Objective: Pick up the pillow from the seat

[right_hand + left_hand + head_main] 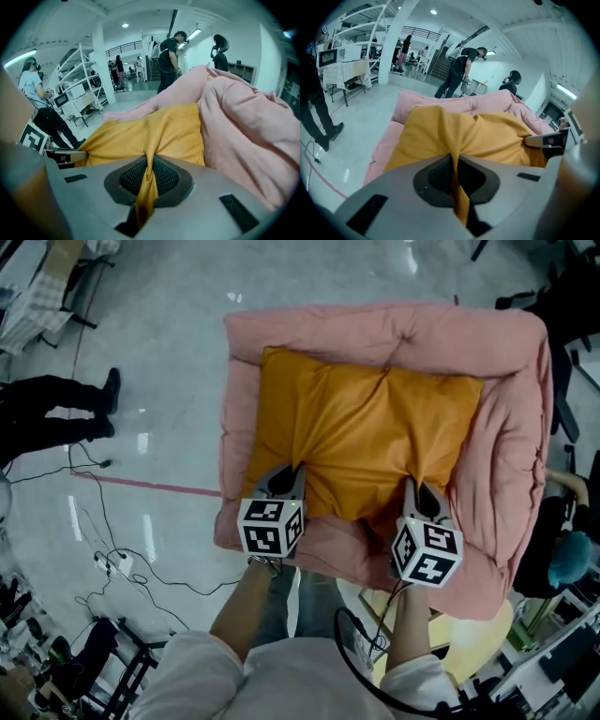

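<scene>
An orange pillow [361, 432] lies on a pink cushioned seat [511, 442]. My left gripper [286, 482] is shut on a pinched fold of the pillow's near left edge. In the left gripper view the orange fabric [457, 187] runs between the closed jaws of my left gripper [454, 161]. My right gripper [419, 495] is shut on the pillow's near right edge. In the right gripper view a twisted fold of orange fabric [147, 187] is squeezed between the jaws of my right gripper [149, 166]. The pillow [154, 131] spreads out beyond them, against the pink seat wall [243, 126].
The pink seat stands on a shiny grey floor [169, 352] with cables [122, 563] at the left. A person's dark legs [56, 413] stand at far left. A yellow stool [469, 652] is at lower right. People [461, 70] and shelving [77, 89] stand in the background.
</scene>
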`<state>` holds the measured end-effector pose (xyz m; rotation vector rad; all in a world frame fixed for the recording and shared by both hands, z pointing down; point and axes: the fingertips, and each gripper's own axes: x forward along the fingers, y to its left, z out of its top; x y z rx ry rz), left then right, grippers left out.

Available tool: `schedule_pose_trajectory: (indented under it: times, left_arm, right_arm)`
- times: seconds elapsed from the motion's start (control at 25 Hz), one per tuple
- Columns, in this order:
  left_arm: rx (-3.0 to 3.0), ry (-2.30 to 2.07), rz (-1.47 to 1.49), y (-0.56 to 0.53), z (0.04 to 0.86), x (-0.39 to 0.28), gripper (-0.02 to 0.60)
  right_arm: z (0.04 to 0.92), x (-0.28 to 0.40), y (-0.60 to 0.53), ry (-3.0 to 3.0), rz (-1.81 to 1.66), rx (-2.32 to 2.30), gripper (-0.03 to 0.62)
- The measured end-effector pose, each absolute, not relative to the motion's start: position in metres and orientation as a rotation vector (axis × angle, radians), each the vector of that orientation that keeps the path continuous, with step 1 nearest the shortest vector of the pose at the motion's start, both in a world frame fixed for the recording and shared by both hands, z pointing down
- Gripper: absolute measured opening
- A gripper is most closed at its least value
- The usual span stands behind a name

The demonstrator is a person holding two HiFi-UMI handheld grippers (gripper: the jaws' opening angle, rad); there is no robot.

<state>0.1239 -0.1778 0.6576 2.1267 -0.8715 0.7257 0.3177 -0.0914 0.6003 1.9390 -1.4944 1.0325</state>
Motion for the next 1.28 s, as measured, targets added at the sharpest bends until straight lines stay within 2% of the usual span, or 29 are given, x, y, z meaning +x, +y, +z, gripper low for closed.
schedule_pose_trajectory:
  times: [0.32, 0.88, 1.28]
  left_arm:
    - [2.184, -0.991, 0.631, -0.191, 0.594, 0.099, 0.011]
    - [2.115, -1.256, 0.524, -0.194, 0.509, 0.008, 0.011]
    - [2.131, -1.337, 0.406, -0.155, 0.457, -0.094, 0.012]
  right_arm:
    - [0.553, 0.300, -0.107, -1.632, 0.980, 1.963, 0.041]
    - [0.489, 0.230, -0.154, -1.909, 0.866, 1.788, 0.041]
    - [0.439, 0.132, -0.130, -2.003, 0.747, 1.766, 0.041]
